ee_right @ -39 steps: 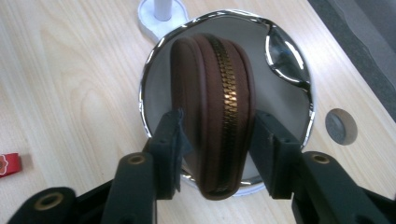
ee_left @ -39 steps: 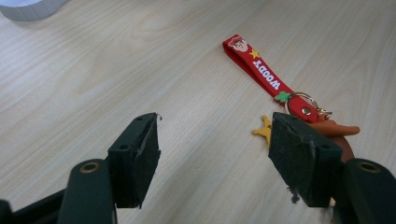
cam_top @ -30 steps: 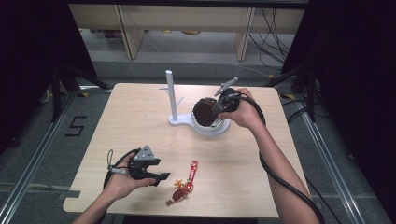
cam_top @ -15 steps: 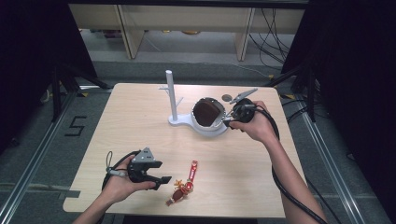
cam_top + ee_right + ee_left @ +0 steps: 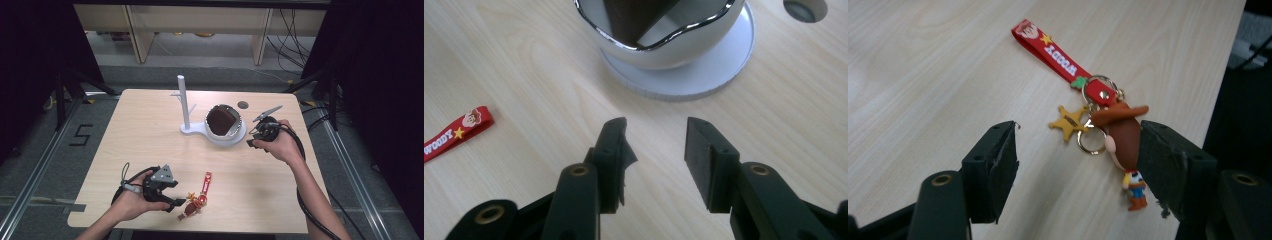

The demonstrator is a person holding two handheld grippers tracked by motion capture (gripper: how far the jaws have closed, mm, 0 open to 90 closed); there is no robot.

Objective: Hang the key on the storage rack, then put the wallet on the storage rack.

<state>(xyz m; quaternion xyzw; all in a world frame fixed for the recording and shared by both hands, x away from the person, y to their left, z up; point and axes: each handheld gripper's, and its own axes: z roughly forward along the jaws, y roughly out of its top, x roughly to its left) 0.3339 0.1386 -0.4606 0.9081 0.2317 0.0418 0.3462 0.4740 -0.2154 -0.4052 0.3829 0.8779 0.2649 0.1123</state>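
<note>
Jaws wide on the left gripper (image 5: 1075,165) — Woody keychain (image 5: 1108,135) lies between them at the near table edge, ungripped; right gripper (image 5: 656,150) has just been closing — empty, beside the bowl (image 5: 664,35).

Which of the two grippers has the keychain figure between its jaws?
The left gripper: the small brown-hatted cowboy keychain figure lies between its open jaws, beside the right-hand jaw. The right gripper has bare wooden table between its jaws.
</note>
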